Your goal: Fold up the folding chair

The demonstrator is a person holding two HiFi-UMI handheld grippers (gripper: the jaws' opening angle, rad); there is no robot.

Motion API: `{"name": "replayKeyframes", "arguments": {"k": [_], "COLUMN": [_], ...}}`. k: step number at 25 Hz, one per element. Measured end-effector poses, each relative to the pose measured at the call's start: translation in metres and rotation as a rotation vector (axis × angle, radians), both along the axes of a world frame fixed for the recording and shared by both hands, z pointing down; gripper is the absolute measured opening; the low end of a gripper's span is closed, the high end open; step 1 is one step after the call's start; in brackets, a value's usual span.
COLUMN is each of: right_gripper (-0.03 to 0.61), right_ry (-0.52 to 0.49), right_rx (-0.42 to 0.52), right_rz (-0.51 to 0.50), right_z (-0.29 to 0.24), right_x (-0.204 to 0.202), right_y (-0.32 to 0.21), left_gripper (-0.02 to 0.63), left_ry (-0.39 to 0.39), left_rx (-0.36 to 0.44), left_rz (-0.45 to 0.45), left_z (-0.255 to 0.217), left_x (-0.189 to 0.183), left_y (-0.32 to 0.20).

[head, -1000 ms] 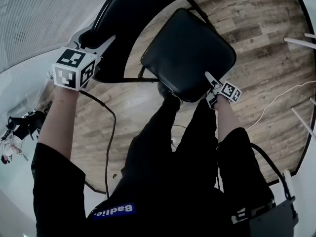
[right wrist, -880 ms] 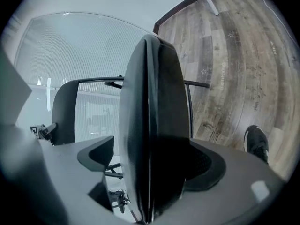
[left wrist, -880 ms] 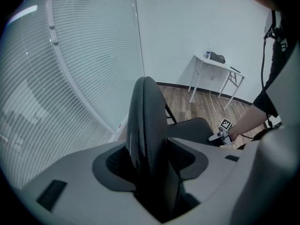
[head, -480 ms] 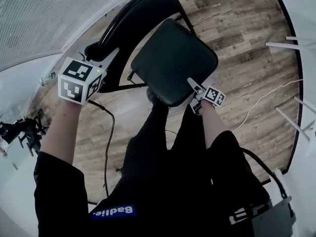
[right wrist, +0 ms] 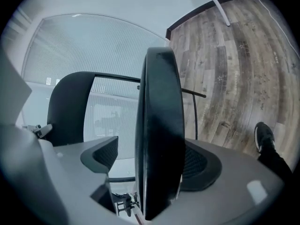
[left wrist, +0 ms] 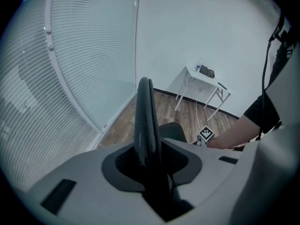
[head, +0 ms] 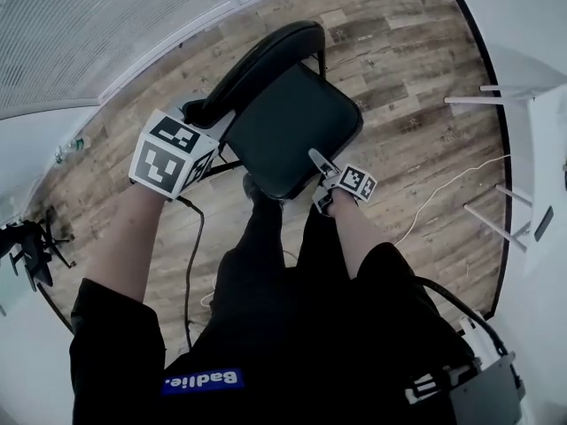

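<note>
Nearest, the right gripper (right wrist: pixel 151 161) straddles the front edge of the seat (head: pixel 297 131). Its fingers have just been closing and one side is not yet touching, probably so it can tip the seat up. Beyond, the left gripper (left wrist: pixel 151 165) has just closed its fingers on the top of the backrest (head: pixel 257 60), steadying the unfolded chair (head: pixel 283 104) over the floor (head: pixel 416 104).

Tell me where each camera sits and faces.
Head view: on the head, steeply down at the seat; forearms, legs, left gripper, right gripper show.
Left gripper view: on it, along jaws just closing onto the backrest; the right forearm shows.
Right gripper view: on it, along jaws just closing round the seat; a shoe shows.
Shared: both gripper views show the backrest.
</note>
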State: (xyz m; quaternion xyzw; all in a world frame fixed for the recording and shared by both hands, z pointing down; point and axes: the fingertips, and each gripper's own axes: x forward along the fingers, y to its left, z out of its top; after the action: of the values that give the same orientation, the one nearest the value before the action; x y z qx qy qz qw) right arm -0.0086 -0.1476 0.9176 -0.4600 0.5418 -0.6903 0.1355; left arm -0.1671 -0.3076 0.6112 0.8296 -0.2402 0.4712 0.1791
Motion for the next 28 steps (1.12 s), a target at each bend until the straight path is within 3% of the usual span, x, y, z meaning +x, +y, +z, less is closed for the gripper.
{"name": "replayKeyframes", "arguments": {"k": [6, 11, 22, 28], "right_gripper": [0.387, 0.387, 0.371, 0.36], "right_ry": [-0.016, 0.003, 0.036, 0.044], "right_rx": [0.011, 0.002, 0.036, 0.079], "right_rz": [-0.03, -0.077, -0.168, -0.167], "right_z": [-0.042, -0.073, -0.141, -0.165], "right_x": [-0.018, -0.036, -0.098, -0.125], "right_y": [-0.021, -0.037, -0.101, -0.138], "left_gripper": [0.091, 0.081, 0.083, 0.1], "left_ry": [0.022, 0.121, 0.122, 0.116], "left_rx": [-0.034, -0.102, -0.046, -0.053], "left_rz": [0.011, 0.023, 0.029, 0.018], "left_z": [-0.017, -0.03, -0.057, -0.063], "left_x": [0.01, 0.023, 0.033, 0.034], "left_y": [0.015, 0.034, 0.041, 0.043]}}
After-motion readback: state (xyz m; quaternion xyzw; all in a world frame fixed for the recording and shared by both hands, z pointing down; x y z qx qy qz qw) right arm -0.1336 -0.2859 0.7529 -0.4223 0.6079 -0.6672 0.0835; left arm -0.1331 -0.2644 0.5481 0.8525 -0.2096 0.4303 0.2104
